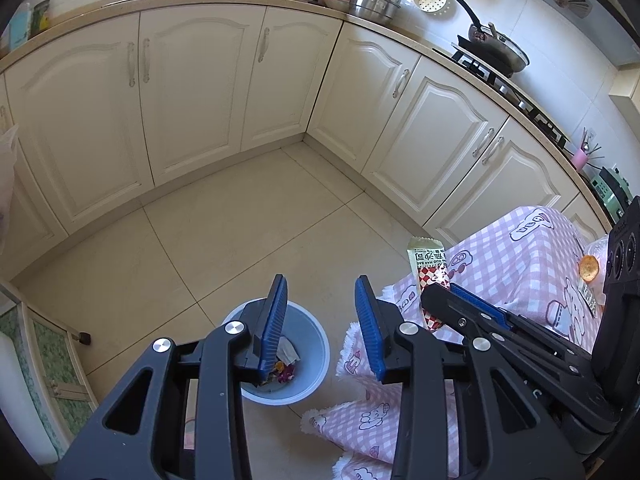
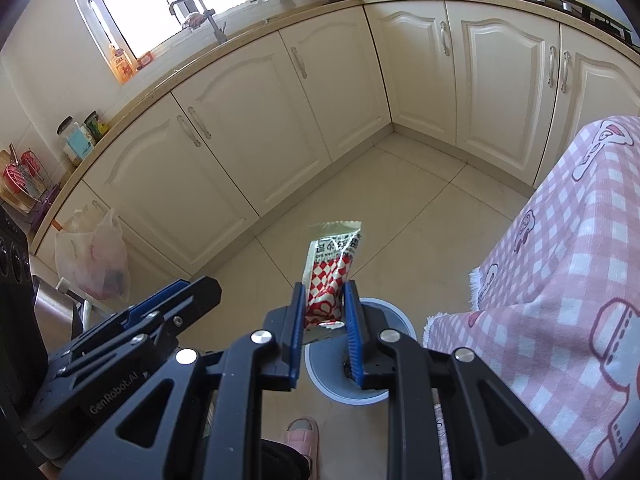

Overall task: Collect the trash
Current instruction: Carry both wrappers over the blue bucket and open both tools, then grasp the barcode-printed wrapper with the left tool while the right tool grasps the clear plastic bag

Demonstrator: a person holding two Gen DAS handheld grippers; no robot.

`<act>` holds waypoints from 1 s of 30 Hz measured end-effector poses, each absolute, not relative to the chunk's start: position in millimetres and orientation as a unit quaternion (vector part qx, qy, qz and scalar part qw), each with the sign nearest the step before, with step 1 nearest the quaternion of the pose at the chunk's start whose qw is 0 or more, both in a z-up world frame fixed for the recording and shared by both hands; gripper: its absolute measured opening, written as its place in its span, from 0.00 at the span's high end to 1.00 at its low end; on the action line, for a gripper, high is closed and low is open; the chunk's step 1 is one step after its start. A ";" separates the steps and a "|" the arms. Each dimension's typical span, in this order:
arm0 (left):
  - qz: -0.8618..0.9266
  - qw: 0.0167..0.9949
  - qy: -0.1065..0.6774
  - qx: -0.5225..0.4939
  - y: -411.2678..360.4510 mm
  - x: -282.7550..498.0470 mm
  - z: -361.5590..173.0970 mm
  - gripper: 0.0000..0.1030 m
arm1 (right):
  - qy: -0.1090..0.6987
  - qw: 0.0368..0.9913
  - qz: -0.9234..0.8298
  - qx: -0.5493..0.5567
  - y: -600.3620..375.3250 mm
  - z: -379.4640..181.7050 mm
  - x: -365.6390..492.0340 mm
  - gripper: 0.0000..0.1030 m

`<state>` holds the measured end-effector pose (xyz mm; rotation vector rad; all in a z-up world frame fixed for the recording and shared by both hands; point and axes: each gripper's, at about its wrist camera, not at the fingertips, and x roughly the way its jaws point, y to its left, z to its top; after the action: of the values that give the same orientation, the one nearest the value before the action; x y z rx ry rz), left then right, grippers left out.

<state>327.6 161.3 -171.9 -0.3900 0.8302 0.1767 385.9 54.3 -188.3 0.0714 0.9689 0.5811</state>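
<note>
Right gripper point(image 2: 323, 312) clamps a snack wrapper point(image 2: 332, 272) above the bin point(image 2: 394, 314), ready to drop; left gripper point(image 1: 322, 320) hangs released, empty.

Bright daylight pours from the blown-out window point(image 2: 168, 4), shadows seem faint, and fisheye bending darkens the corners.

"GenRobot.AI" in grey letters on the black plastic body of the left gripper point(image 2: 132, 312), seen from the right wrist. Red-and-white checked snack wrapper point(image 1: 430, 276) carries "GUO HAN BAO" plus Chinese characters, not legible. Nothing else readable.
</note>
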 end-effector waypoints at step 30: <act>0.119 0.899 0.377 -0.187 179.2 314.3 -155.3 0.57 | 0.423 0.865 0.266 0.042 65.9 -175.0 393.2 0.63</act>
<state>314.3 179.2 -155.3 -0.3874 0.7806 0.2455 393.2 65.9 -175.0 0.0880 0.8859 0.5583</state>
